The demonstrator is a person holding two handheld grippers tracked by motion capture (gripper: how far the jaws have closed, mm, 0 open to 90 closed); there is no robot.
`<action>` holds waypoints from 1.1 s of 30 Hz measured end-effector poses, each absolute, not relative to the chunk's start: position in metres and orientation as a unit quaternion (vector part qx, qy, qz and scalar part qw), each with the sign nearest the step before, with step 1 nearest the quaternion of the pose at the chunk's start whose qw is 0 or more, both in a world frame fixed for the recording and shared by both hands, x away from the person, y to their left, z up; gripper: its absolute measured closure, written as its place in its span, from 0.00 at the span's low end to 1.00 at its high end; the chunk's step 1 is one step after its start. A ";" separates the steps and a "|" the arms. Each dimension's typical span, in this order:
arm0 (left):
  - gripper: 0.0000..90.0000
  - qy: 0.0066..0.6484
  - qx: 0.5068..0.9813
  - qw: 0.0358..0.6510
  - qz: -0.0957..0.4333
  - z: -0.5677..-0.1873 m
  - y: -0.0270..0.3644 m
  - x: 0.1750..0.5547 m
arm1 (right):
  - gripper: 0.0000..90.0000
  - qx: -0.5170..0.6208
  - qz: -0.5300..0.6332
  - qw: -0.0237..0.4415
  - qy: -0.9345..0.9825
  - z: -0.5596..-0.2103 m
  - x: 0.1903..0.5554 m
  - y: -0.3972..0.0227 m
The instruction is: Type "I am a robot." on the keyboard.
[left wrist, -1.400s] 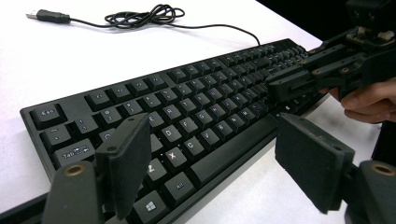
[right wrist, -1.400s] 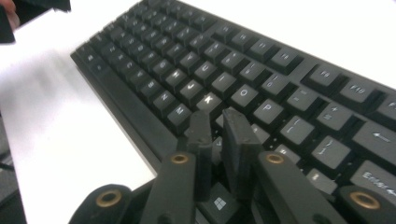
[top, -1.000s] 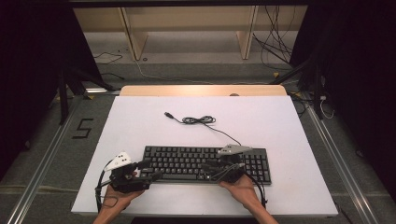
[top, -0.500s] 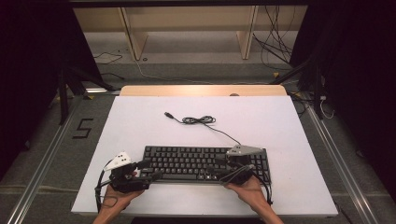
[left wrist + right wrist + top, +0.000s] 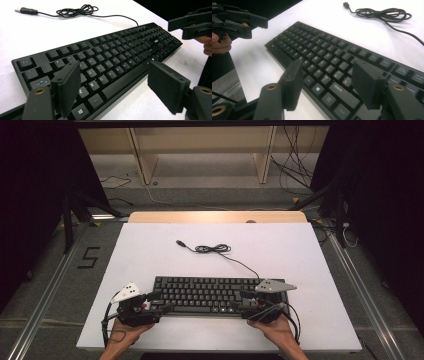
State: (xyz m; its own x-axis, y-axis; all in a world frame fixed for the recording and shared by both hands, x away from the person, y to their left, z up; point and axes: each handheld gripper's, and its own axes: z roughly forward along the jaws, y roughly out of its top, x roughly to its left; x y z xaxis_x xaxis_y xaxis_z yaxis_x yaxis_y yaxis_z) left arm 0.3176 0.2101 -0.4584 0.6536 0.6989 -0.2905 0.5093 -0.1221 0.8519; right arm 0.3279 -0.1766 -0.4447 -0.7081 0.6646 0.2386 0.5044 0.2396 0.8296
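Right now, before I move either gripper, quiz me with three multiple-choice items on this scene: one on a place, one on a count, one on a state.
1. Where does the black computer keyboard lie?
A. on the floor
B. near the front edge of the white tabletop
C. on the wooden shelf

2. How many grippers are at the keyboard?
A. one
B. two
C. three

3. How is the keyboard's thin black cable?
A. plugged into a socket
B. wound round the keyboard
C. loosely coiled, plug free

Key: 1 B, the high view shows it close to the hands; 2 B, the left gripper and right gripper flank it; 3 C, the plug lies bare on the table.
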 end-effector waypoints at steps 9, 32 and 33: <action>0.29 0.404 0.743 0.526 0.091 -0.458 0.210 0.317 | 0.44 0.375 0.500 0.094 0.775 -0.445 0.316 -0.196; 0.28 0.400 0.742 0.531 0.085 -0.458 0.209 0.316 | 0.39 0.392 0.506 0.122 0.758 -0.449 0.303 -0.226; 0.28 0.400 0.742 0.531 0.085 -0.458 0.209 0.316 | 0.39 0.393 0.506 0.124 0.758 -0.449 0.303 -0.227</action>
State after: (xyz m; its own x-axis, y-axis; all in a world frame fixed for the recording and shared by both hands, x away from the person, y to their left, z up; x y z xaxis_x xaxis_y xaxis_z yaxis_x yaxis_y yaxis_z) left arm 0.3163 0.2088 -0.4581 0.6654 0.6836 -0.2998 0.5041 -0.1153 0.8559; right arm 0.3026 -0.2268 -0.4488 -0.6610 0.7204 0.2100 0.4705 0.1798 0.8639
